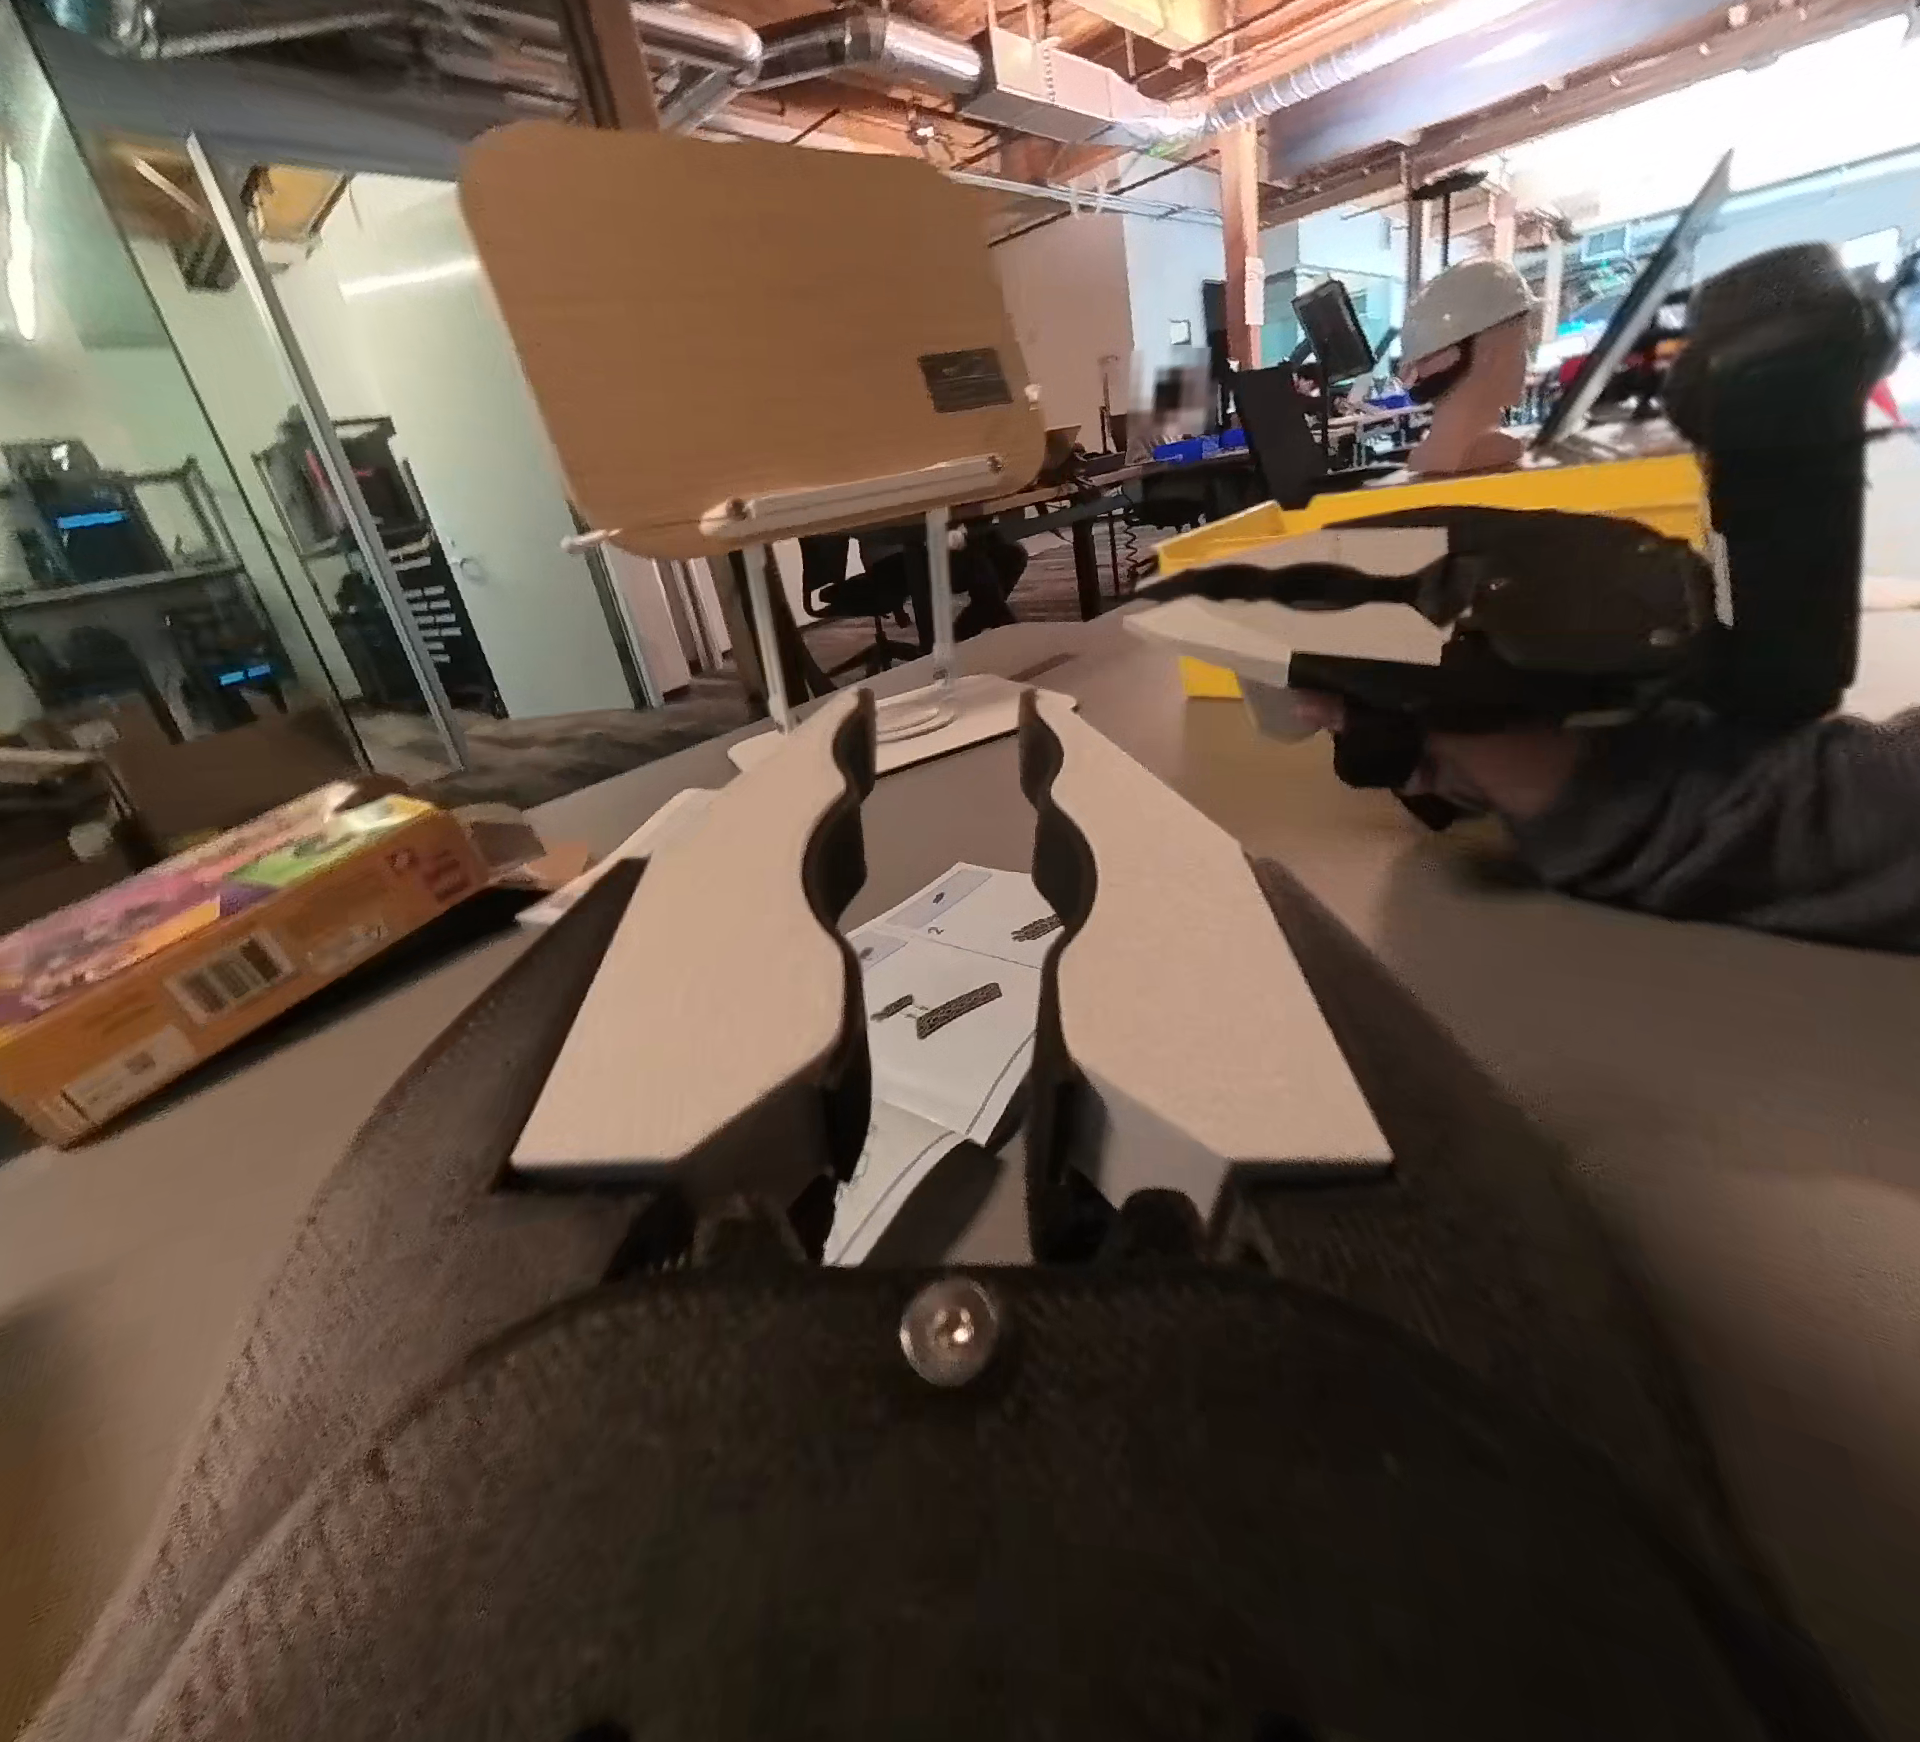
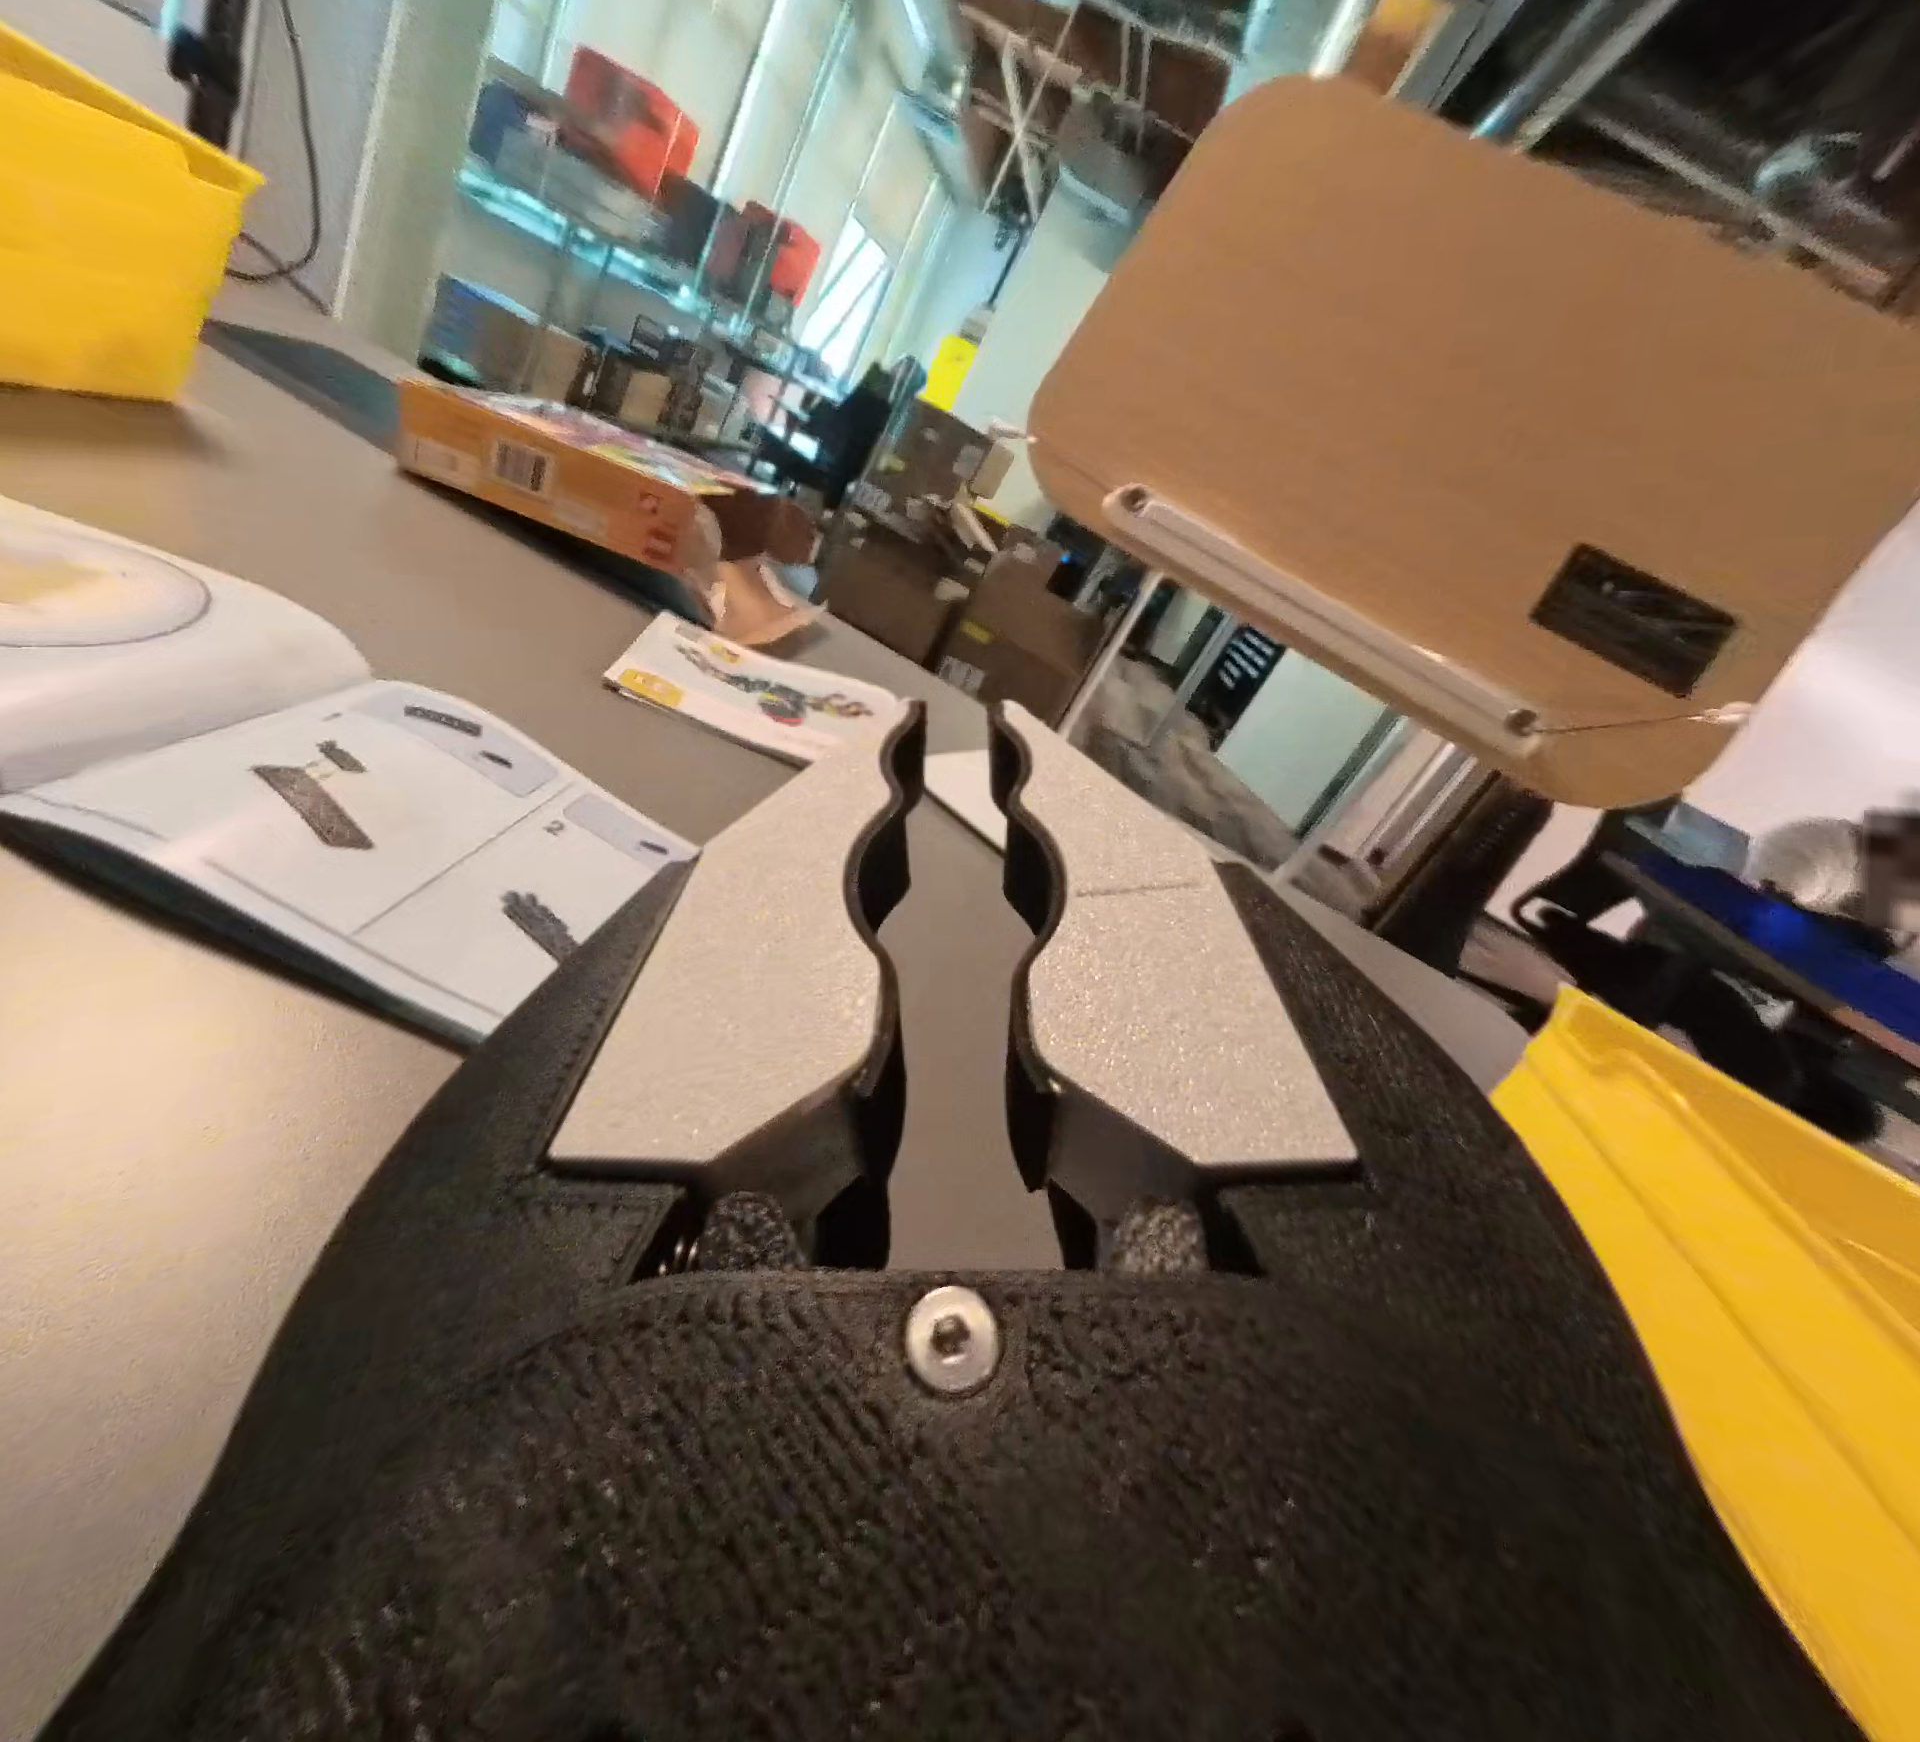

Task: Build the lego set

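My left gripper [image 1: 945, 716] is open and empty, low over an open instruction booklet [image 1: 935, 996] on the grey table [image 1: 1455, 1017]. My right gripper [image 2: 956, 731] is empty, its jaws only a narrow gap apart; it also shows at the right of the left wrist view [image 1: 1174, 601], held by a gloved hand. The same open booklet [image 2: 364, 819] lies to its left. An orange Lego box lies on the table [image 1: 208, 944], also visible in the right wrist view [image 2: 561, 477]. A second, closed booklet [image 2: 748, 695] lies beyond the right gripper's fingertips. No loose bricks show.
A wooden book stand [image 1: 748, 342] rises on thin posts from a white base [image 1: 935, 716] at the table's far side; it also shows in the right wrist view [image 2: 1455, 445]. Yellow bins stand at left [image 2: 94, 258] and close right [image 2: 1714, 1329] of the right gripper. My right fingertips sit around 15 centimeters from my left ones.
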Motion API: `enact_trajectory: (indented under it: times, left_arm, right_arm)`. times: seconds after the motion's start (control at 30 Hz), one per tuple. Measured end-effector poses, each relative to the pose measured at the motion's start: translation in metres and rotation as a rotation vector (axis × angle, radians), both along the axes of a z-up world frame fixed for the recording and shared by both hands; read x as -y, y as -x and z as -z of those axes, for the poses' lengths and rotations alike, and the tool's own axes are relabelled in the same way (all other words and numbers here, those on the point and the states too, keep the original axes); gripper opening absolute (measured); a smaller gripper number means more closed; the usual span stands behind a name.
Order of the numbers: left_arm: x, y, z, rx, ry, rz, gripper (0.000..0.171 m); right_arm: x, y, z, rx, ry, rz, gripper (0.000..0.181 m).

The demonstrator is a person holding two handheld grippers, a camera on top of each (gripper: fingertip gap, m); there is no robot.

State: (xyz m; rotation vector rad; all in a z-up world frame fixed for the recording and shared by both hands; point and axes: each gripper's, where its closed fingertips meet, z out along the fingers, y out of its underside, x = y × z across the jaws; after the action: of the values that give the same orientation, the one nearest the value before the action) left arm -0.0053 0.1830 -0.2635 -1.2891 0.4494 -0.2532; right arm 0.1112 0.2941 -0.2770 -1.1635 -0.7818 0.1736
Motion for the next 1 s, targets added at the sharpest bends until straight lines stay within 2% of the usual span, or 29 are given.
enact_trajectory:
  times: [0.1, 0.13, 0.23, 0.4, 0.6, 0.7, 0.77, 0.9, 0.97, 1.0]
  left_arm:
    - [0.006, -0.015, 0.005, -0.077, -0.015, 0.05, 0.011]
    - [0.008, -0.021, 0.01, -0.103, 0.003, 0.083, 0.0]
    - [0.02, -0.04, 0.022, -0.141, 0.077, 0.214, 0.0]
    - [0.027, -0.039, 0.023, -0.181, 0.063, 0.182, 0.0]
    - [0.053, -0.05, 0.028, -0.316, -0.014, 0.158, 0.0]
    - [0.064, -0.036, 0.026, -0.421, -0.095, 0.056, 0.0]
    - [0.069, -0.01, 0.015, -0.484, -0.175, -0.089, 0.0]
    - [0.092, 0.078, -0.019, -0.639, -0.334, -0.502, 0.0]
    - [0.11, 0.125, -0.026, -0.647, -0.312, -0.656, 0.012]
    - [0.117, 0.142, -0.025, -0.633, -0.28, -0.672, 0.023]
  right_arm:
    - [0.005, 0.003, -0.007, -0.042, -0.011, -0.066, 0.0]
    - [0.003, 0.006, -0.003, -0.032, 0.01, -0.084, 0.0]
    - [0.003, 0.011, 0.006, -0.032, 0.086, -0.153, 0.0]
    - [0.0, 0.005, 0.001, -0.087, 0.099, -0.154, 0.0]
    - [0.003, 0.012, 0.006, -0.01, 0.056, -0.143, 0.0]
    - [0.003, 0.013, 0.007, 0.001, 0.048, -0.14, 0.0]
    - [0.002, 0.012, 0.006, -0.01, 0.051, -0.139, 0.0]
    - [0.001, 0.011, 0.006, -0.021, 0.057, -0.137, 0.0]
    - [0.0, 0.012, 0.006, -0.021, 0.06, -0.139, 0.0]
    - [0.0, 0.012, 0.005, -0.023, 0.061, -0.139, 0.0]
